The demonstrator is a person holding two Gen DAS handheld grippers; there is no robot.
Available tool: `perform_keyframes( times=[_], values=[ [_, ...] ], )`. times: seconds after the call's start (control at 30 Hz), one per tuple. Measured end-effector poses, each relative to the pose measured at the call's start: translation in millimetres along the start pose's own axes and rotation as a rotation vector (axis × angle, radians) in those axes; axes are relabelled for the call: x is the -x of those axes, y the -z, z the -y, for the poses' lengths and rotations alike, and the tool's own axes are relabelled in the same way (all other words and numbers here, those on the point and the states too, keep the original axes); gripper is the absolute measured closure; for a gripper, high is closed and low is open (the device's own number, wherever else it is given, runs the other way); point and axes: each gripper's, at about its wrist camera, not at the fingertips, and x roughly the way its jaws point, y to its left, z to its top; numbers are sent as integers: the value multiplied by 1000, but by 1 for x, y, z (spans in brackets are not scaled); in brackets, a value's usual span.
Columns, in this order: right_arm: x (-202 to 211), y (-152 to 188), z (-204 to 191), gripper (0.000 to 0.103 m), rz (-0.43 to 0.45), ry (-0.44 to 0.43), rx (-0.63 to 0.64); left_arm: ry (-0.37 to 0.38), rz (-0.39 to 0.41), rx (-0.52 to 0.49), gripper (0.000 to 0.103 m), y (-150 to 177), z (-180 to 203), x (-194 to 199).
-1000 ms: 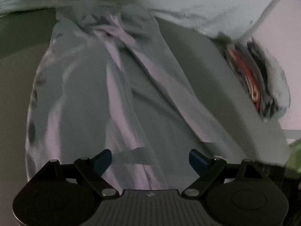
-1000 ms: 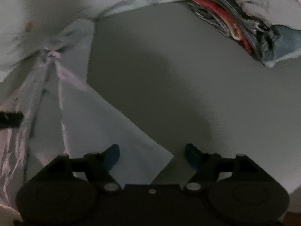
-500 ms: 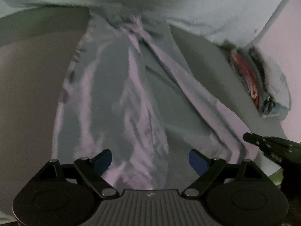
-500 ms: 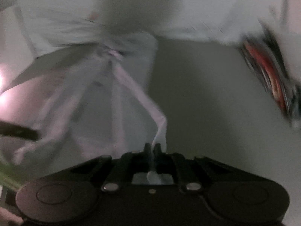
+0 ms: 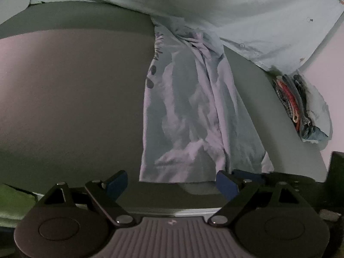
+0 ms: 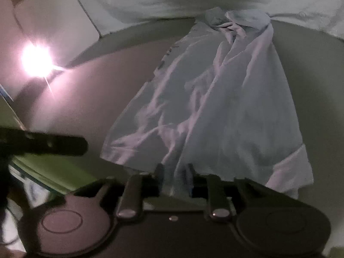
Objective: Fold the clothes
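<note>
A pale blue garment (image 5: 189, 116) lies crumpled lengthwise on a grey surface (image 5: 75, 99), its far end bunched under a carrot-print sheet (image 5: 215, 4). My left gripper (image 5: 172, 182) is open and empty at the garment's near hem. In the right wrist view the same garment (image 6: 215, 99) spreads out wide. My right gripper (image 6: 174, 174) has its blue pads close together with the garment's near hem pinched between them. The left gripper shows there as a dark bar (image 6: 43, 144) at the left.
A stack of folded clothes (image 5: 294, 101) sits at the right edge of the grey surface by a white wall. A green cloth (image 6: 53, 169) lies at the near left. A bright light (image 6: 36, 60) glares at the left beside a white box (image 6: 53, 21).
My right gripper went from open to closed on the garment's hem and pulled it toward me, spreading the cloth. My left gripper stayed open and drew back to the near hem.
</note>
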Motion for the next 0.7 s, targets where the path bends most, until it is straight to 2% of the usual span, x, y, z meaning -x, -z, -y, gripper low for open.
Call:
perform_keyframes(
  times=[0.03, 0.17, 0.27, 0.33, 0.43, 0.5, 0.6, 0.63, 0.67, 0.7],
  values=[
    [10, 2, 1, 58, 29, 4, -4, 1, 3, 8, 13, 1, 0, 1],
    [43, 10, 27, 56, 101, 148, -63, 14, 2, 16, 13, -3, 8, -3],
    [50, 9, 75, 57, 128, 165, -254, 46, -3, -16, 13, -14, 27, -13],
    [50, 13, 100, 61, 149, 159, -338, 76, -15, -56, 13, -23, 45, -25],
    [43, 12, 104, 63, 114, 269, -202, 96, -53, -120, 13, -34, 65, -52],
    [36, 16, 95, 63, 61, 351, -30, 98, -72, -160, 15, -38, 78, -71],
    [26, 29, 80, 66, -4, 394, 198, 93, -99, -195, 21, -42, 90, -97],
    [23, 31, 76, 68, -8, 396, 237, 92, -107, -204, 30, -43, 93, -104],
    [21, 33, 74, 68, -9, 395, 270, 83, -113, -210, 44, -44, 96, -111],
    [19, 34, 71, 68, -10, 395, 302, 71, -115, -219, 64, -44, 98, -117]
  ],
)
